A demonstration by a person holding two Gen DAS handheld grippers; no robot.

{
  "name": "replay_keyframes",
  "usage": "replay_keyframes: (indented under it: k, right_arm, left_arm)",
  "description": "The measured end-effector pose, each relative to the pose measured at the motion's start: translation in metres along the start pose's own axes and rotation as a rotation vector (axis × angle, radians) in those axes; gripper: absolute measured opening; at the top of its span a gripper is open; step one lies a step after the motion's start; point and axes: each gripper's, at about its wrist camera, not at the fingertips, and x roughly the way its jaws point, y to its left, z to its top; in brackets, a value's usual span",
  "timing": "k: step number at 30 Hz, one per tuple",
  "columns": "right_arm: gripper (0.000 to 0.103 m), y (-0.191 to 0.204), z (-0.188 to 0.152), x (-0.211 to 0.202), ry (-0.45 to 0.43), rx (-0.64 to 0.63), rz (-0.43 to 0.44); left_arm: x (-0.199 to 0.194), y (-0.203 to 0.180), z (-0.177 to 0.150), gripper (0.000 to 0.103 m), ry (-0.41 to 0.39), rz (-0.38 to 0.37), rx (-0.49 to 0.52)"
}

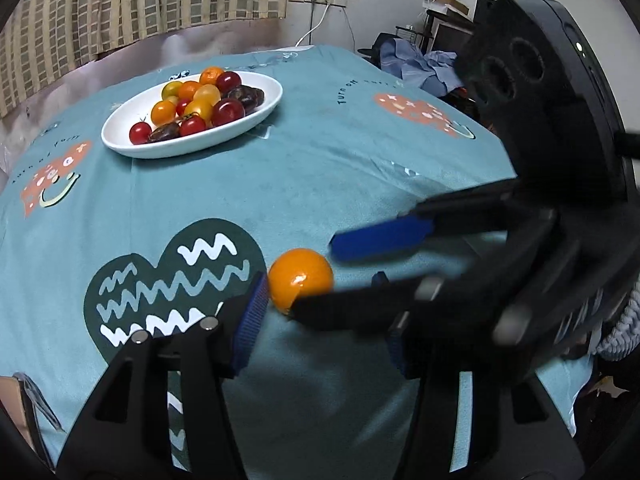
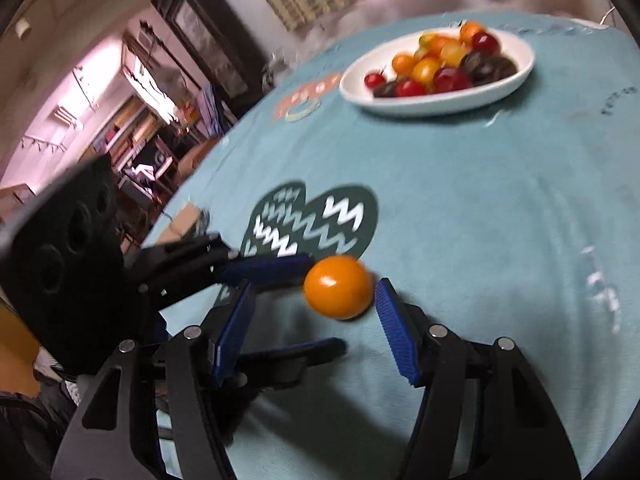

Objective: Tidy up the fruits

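Note:
An orange cherry tomato [image 1: 300,278] lies on the teal tablecloth [image 1: 320,176], near the front; it also shows in the right wrist view [image 2: 338,286]. My left gripper [image 1: 320,292] is open, its left pad beside the tomato. My right gripper [image 2: 314,286] is open, reaching in from the right, with the tomato between its blue pads. In the left wrist view the right gripper [image 1: 316,276] crosses in front of the left one. A white oval plate [image 1: 256,114] at the back holds several red, orange, yellow and dark tomatoes; it also shows in the right wrist view [image 2: 436,104].
The tablecloth [image 2: 480,200] has a dark green heart print [image 1: 172,276] just left of the tomato. A curtain [image 1: 140,0] and wall sockets stand behind the table. Clothes and furniture lie beyond the right edge.

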Motion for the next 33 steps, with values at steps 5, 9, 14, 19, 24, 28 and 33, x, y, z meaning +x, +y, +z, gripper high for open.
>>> replay_keyframes:
  k: [5, 9, 14, 19, 24, 28, 33]
  right_arm:
    - [0.057, -0.009, 0.004, 0.013, 0.035, 0.033, -0.049]
    - [0.043, -0.011, 0.005, 0.018, 0.034, 0.025, -0.054]
    - [0.041, -0.009, 0.005, 0.007, -0.021, 0.012, -0.057]
    - [0.041, 0.003, 0.049, -0.018, -0.112, -0.023, -0.083]
    - [0.041, 0.002, 0.121, -0.018, -0.2, -0.036, -0.133]
    - [0.041, -0.025, 0.168, 0.016, -0.212, 0.006, -0.152]
    - [0.041, -0.051, 0.199, 0.07, -0.159, 0.041, -0.163]
  left_arm:
    - [0.008, 0.002, -0.001, 0.054, 0.05, -0.005, -0.01]
    - [0.014, 0.003, 0.001, 0.048, 0.074, -0.006, -0.012]
    - [0.008, -0.003, 0.003, 0.046, 0.034, 0.015, 0.016]
    - [-0.011, 0.004, 0.045, 0.039, -0.054, 0.077, 0.07]
    - [-0.01, 0.044, 0.11, 0.039, -0.138, 0.115, 0.047]
    - [0.022, 0.089, 0.144, 0.039, -0.145, 0.122, 0.0]
    - [0.067, 0.137, 0.152, 0.044, -0.086, 0.165, -0.055]
